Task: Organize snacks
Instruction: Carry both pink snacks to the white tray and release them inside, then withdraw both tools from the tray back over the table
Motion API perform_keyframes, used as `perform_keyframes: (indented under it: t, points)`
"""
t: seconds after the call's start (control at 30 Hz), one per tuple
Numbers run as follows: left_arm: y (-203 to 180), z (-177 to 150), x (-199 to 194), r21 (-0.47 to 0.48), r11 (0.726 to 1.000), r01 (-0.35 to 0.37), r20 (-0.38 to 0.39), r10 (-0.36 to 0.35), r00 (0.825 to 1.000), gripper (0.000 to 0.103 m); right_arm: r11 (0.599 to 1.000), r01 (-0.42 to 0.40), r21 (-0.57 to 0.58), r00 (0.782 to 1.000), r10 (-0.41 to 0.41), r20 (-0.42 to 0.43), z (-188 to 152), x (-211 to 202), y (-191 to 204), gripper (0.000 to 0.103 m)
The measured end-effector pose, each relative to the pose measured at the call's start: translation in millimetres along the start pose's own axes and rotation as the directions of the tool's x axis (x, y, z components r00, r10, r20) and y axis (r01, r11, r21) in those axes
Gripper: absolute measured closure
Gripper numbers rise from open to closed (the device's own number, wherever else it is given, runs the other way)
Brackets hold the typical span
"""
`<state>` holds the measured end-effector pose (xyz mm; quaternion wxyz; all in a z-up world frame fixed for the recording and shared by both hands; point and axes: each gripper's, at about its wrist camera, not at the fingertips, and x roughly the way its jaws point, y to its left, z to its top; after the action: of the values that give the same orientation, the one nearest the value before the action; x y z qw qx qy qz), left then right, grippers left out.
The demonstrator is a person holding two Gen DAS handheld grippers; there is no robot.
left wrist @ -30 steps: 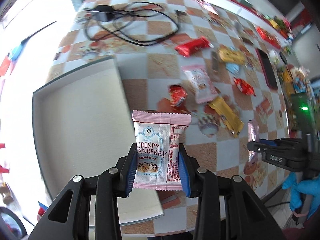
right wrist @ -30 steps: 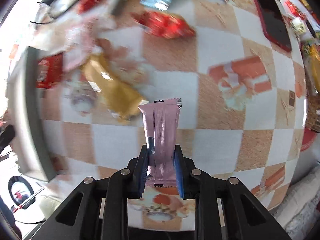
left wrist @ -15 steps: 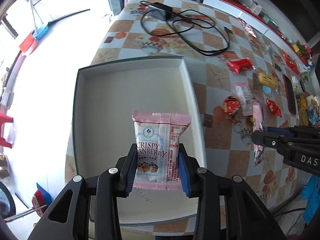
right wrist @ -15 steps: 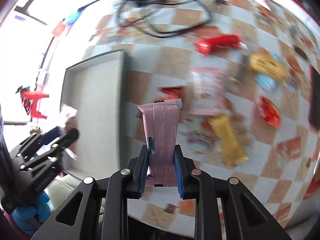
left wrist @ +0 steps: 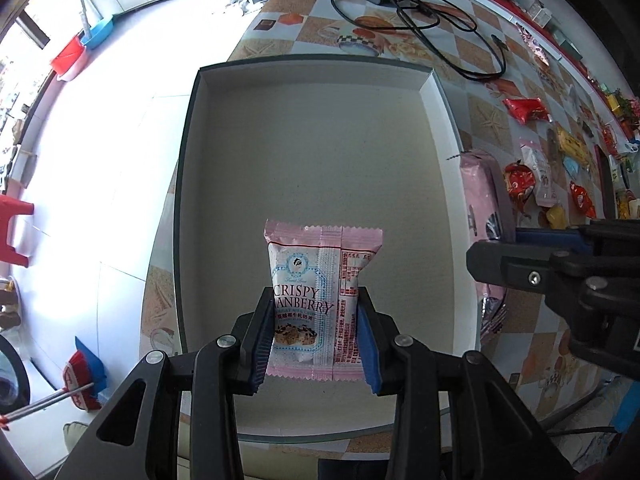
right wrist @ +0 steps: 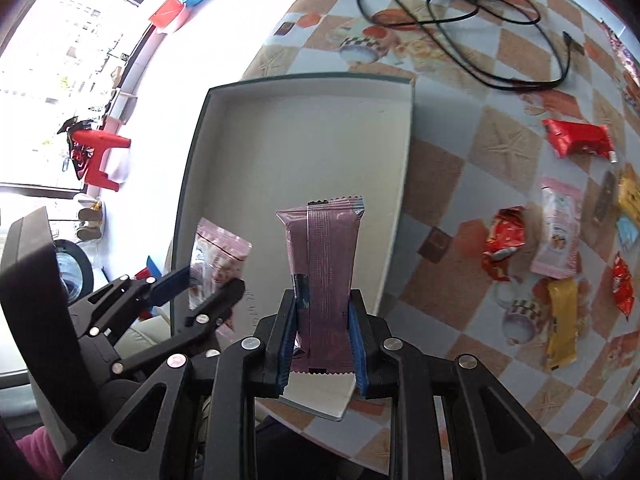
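A: Where is the cranberry packet point(left wrist: 322, 300)?

B: It stands upright in the left tool point(left wrist: 316, 338), long axis pointing up and away from the camera, printed back seam facing us. Both blue pads are closed on its lower half, and it hangs over the near part of the tray point(left wrist: 188, 184).

A: And the other snack?

B: The mauve bar point(right wrist: 322, 276) is a long, narrow wrapper with crimped ends, held upright the same way. The right tool point(right wrist: 322, 340) is clamped on its lower end, above the tray's near right corner.

A: What is the tray like?

B: Shallow and rectangular, with a dark outer rim and a pale matte floor. It sits at the left edge of the desk point(right wrist: 500, 152), which has a glossy checked cover in orange and white.

A: Anything around it?

B: To the right lie loose snacks: a red wrapper point(right wrist: 580, 142), a crumpled red one point(right wrist: 505, 240), a pink packet point(right wrist: 558, 234) and a yellow bar point(right wrist: 562, 326). A black cable point(right wrist: 460, 12) coils at the far end. In the left view, the right tool reaches in beside the tray's right wall.
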<state>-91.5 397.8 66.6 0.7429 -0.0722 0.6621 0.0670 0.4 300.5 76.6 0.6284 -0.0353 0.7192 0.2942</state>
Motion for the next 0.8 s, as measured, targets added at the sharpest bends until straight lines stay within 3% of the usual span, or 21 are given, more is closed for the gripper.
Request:
perform_keyframes:
  t: [0.23,0.3,0.37,0.4,0.47,0.5,0.63,0.67,0.7,0.8]
  points:
    - [0,-11,12,0.008,1.0,-0.015,-0.044,0.015,0.999,0.056,0.999,-0.01,-0.032,0.998,0.008,-0.065,-3,20,14,0.077]
    - [-1,-12,14,0.002,1.0,-0.025,-0.054,0.025,0.998,0.033,0.999,-0.016,-0.04,0.997,0.013,-0.079,-5,21,16,0.077]
    - [-1,-12,15,0.001,0.999,-0.037,-0.043,0.037,0.998,0.024,0.999,-0.007,-0.04,0.996,0.003,-0.093,-6,23,15,0.075]
    - [-2,-12,14,0.004,0.999,-0.043,-0.037,0.043,0.998,0.024,0.999,-0.002,-0.036,0.995,-0.001,-0.095,-6,24,14,0.071]
    - [-4,-13,15,0.017,0.998,-0.053,-0.043,0.054,0.998,0.023,1.0,0.006,-0.025,0.996,-0.008,-0.088,-3,23,11,0.037]
    - [-5,-13,15,0.021,0.998,-0.058,-0.046,0.059,0.997,0.023,1.0,0.017,-0.017,0.997,-0.018,-0.075,-3,21,8,0.031]
    - [-11,-13,15,0.027,0.998,-0.055,-0.054,0.057,0.997,0.023,0.998,0.064,0.015,0.996,-0.063,-0.066,-2,12,-10,0.023]
    - [-13,-13,15,0.029,0.998,-0.056,-0.052,0.058,0.997,0.023,0.996,0.082,0.028,0.995,-0.08,-0.063,-2,10,-16,0.008]
    - [-15,-12,14,0.032,0.998,-0.059,-0.048,0.061,0.997,0.023,0.995,0.092,0.042,0.994,-0.089,-0.056,-3,7,-24,0.0]
    - [-24,-8,10,0.048,0.997,-0.058,-0.038,0.06,0.997,0.023,0.989,0.111,0.101,0.993,-0.108,-0.038,-3,1,-47,0.0]
